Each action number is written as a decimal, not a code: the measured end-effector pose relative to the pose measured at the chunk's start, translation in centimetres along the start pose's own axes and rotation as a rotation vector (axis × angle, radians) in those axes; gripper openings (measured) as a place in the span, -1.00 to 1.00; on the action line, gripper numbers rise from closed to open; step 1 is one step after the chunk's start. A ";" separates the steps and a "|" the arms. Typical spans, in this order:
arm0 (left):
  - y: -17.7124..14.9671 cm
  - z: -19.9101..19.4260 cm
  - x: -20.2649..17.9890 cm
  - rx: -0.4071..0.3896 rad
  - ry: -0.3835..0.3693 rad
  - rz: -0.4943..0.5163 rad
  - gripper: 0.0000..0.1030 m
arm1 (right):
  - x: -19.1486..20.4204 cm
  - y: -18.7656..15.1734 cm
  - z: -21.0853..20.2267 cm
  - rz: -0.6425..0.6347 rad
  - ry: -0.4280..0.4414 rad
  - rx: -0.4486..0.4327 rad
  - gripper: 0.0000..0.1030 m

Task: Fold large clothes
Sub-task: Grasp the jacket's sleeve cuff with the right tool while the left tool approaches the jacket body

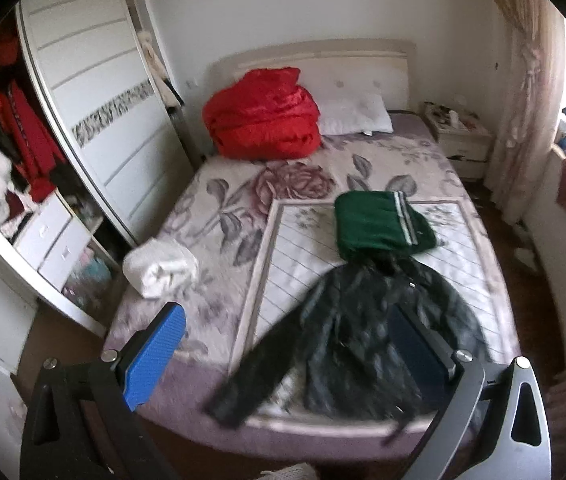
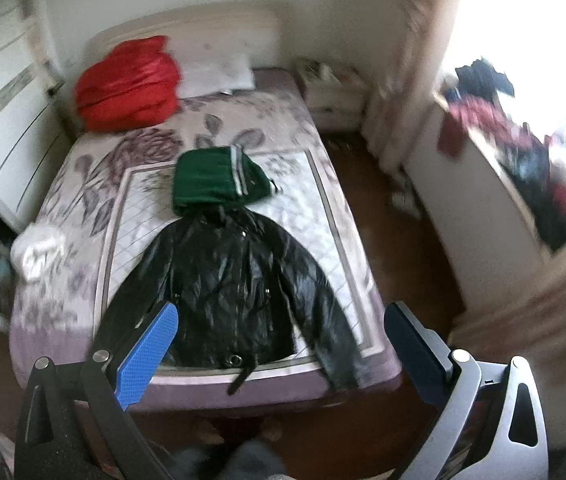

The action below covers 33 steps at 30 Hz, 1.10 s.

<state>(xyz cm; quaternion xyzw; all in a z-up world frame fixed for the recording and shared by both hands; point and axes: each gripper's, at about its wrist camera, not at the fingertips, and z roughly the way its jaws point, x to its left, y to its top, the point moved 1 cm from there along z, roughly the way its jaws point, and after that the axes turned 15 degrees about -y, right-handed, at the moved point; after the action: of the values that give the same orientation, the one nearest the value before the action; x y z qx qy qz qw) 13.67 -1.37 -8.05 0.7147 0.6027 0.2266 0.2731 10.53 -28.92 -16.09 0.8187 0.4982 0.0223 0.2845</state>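
A shiny black jacket lies spread flat at the foot of the bed, sleeves angled out, hem at the bed's near edge; in the left wrist view the black jacket sits lower right. Just beyond its collar rests a folded green garment with a striped band, also the green garment. My right gripper hovers open above the jacket's hem, nothing between its blue pads. My left gripper is open too, held above the jacket's left sleeve.
A red quilt bundle and white pillow lie at the headboard. A crumpled white cloth sits on the bed's left edge. An open wardrobe stands left, a nightstand and cluttered window ledge right.
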 end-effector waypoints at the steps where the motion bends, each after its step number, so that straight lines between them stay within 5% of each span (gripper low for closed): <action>1: -0.6 1.1 0.4 0.000 0.004 0.001 1.00 | -0.7 -0.4 2.5 0.035 -0.012 0.038 0.99; 3: -1.5 4.8 0.0 0.020 0.013 0.002 1.00 | -1.3 -2.1 7.6 0.091 -0.023 0.107 0.55; 5: -2.6 8.1 -0.5 0.062 0.034 0.007 1.00 | -3.0 -3.8 12.4 0.149 -0.017 0.195 0.42; 12: -8.4 19.2 -4.0 0.212 0.079 0.013 1.00 | -9.1 -13.8 34.2 0.458 0.051 0.527 0.58; 21: -16.1 32.9 -9.3 0.414 0.122 -0.023 1.00 | -10.7 -24.7 57.0 0.335 -0.115 0.775 0.58; 23: -17.2 34.8 -10.8 0.448 0.107 -0.012 1.00 | -10.4 -25.7 58.9 0.341 -0.064 0.794 0.37; 27: -19.0 37.1 -13.9 0.480 0.055 0.052 1.00 | -9.8 -25.2 57.8 0.322 -0.080 0.724 -0.61; 33: -20.2 37.8 -17.7 0.485 -0.045 0.148 1.00 | -14.5 -20.3 53.1 0.447 -0.224 0.514 -0.69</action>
<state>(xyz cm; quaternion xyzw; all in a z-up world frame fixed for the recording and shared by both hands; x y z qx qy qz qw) 20.44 -20.74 -49.69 0.8065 0.5791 0.0788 0.0896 3.91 -57.59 -66.91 0.9496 0.2619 -0.1322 0.1101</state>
